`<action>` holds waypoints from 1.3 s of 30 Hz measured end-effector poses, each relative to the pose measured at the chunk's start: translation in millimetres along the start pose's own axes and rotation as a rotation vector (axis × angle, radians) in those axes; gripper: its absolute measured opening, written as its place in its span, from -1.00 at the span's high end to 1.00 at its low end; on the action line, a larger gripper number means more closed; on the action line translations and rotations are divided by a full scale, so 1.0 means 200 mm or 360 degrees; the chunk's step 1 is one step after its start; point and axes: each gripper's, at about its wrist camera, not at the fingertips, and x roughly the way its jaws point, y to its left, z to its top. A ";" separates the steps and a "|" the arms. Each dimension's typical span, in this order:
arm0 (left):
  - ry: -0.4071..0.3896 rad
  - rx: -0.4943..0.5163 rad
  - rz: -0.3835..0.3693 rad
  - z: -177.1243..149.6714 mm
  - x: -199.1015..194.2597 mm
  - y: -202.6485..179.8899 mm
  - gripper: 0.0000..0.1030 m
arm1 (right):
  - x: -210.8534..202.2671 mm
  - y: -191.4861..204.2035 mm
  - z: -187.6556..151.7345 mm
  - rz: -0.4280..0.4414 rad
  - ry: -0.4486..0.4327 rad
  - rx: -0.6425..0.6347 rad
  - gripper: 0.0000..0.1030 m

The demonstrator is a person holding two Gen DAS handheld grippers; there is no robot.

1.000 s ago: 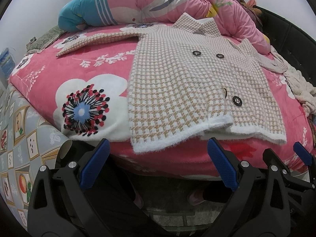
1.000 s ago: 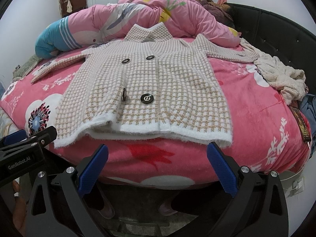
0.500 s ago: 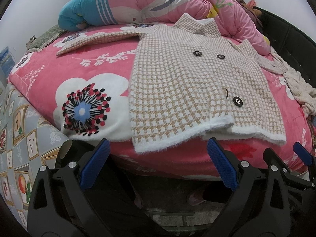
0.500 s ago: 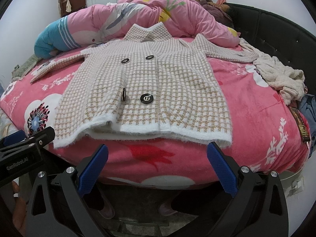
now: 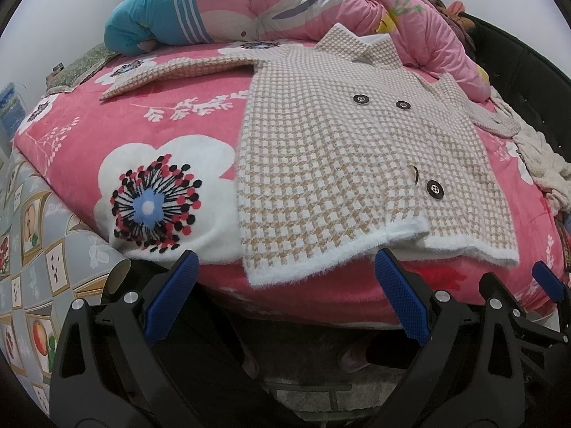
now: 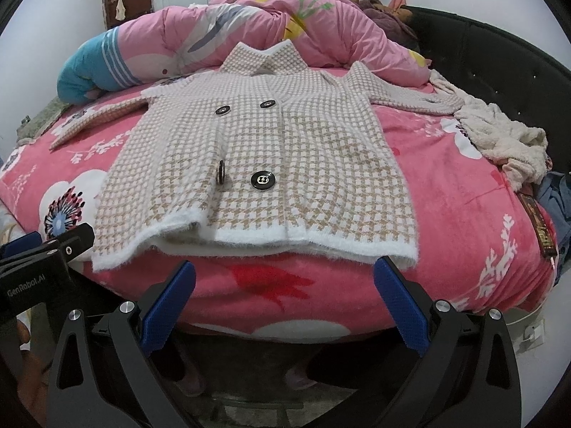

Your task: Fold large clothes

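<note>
- Coat [image 6: 271,164] spread flat, front up, on bed [image 6: 464,207]; both sleeves out to the sides — no fold made.
- Left gripper [image 5: 285,296] spread, empty, short of hem; right gripper [image 6: 282,299] likewise.
- Remaining, by judgement: all folding — sleeves, then body.

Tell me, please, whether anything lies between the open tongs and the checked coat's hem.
Nothing visible does: the left tongs and right tongs both face the checked coat with only bare pink blanket before its hem.
</note>
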 end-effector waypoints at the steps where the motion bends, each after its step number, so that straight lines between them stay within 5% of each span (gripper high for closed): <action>1: 0.0002 -0.0001 0.0000 0.00 0.00 0.00 -0.85 | 0.00 0.00 0.00 -0.0001 0.0000 0.0001 -0.88; 26: 0.0025 0.0003 0.0008 0.09 0.07 -0.02 -0.85 | 0.13 -0.05 0.12 -0.0061 0.0010 0.0008 -0.88; 39: 0.0064 0.0175 0.0089 0.35 0.42 -0.04 -0.85 | 0.36 -0.21 0.27 -0.0098 0.0054 0.0086 -0.88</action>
